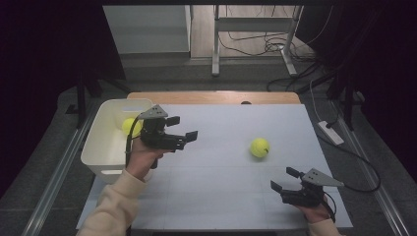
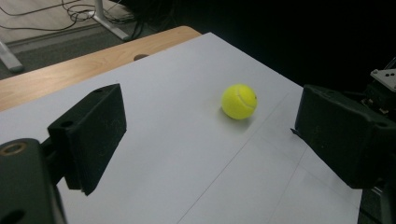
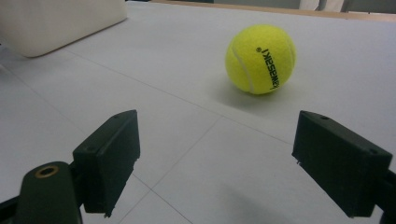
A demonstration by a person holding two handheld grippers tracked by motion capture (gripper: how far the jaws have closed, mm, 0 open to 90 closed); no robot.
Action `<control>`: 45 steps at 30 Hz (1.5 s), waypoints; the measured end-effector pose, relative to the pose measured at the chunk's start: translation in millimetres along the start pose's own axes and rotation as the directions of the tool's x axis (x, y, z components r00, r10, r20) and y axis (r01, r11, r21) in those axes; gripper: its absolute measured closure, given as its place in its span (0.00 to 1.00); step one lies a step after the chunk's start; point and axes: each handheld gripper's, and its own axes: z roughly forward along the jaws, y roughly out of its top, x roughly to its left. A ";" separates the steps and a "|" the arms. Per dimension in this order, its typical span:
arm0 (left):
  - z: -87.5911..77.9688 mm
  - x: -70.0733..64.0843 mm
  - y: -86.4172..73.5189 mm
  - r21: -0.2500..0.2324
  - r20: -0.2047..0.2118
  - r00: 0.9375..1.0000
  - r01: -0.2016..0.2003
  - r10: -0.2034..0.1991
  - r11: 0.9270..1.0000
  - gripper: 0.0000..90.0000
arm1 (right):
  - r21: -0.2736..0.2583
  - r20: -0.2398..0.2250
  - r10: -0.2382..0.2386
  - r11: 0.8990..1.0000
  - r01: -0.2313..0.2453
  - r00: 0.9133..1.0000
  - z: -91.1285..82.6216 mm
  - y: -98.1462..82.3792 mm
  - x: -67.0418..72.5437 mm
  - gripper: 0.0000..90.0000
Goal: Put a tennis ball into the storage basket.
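A yellow tennis ball (image 1: 259, 147) lies on the white table top (image 1: 221, 196), right of centre. In the left gripper view the ball (image 2: 239, 101) sits well ahead of the jaws; in the right gripper view the ball (image 3: 260, 59) lies ahead and slightly right. A second yellow ball (image 1: 131, 126) rests inside the white bin (image 1: 98, 147). My left gripper (image 1: 183, 128) hovers beside the bin's right wall, open and holding nothing (image 2: 208, 140). My right gripper (image 1: 283, 179) sits near the front right of the table, open with nothing between its jaws (image 3: 215, 158), pointing toward the ball.
The bin (image 3: 56, 23) stands at the table's left edge. A wooden strip (image 1: 211, 97) borders the far side of the table. Beyond it are a metal desk frame (image 1: 216, 44) and loose cables (image 1: 275, 46) on the floor.
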 end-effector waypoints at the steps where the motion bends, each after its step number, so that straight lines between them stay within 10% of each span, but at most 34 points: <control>1: 0.5 -1.0 0.6 0.000 0.004 1.000 0.001 -0.001 1.000 0.11 | 0.001 -0.002 0.000 1.000 0.000 1.000 -0.1 0.1 0.8 0.16; 45: 74.5 -21.9 -4.5 0.094 0.011 0.999 -0.050 0.050 0.994 0.11 | -0.006 0.000 -0.020 1.000 0.020 1.000 1.3 1.5 3.0 0.16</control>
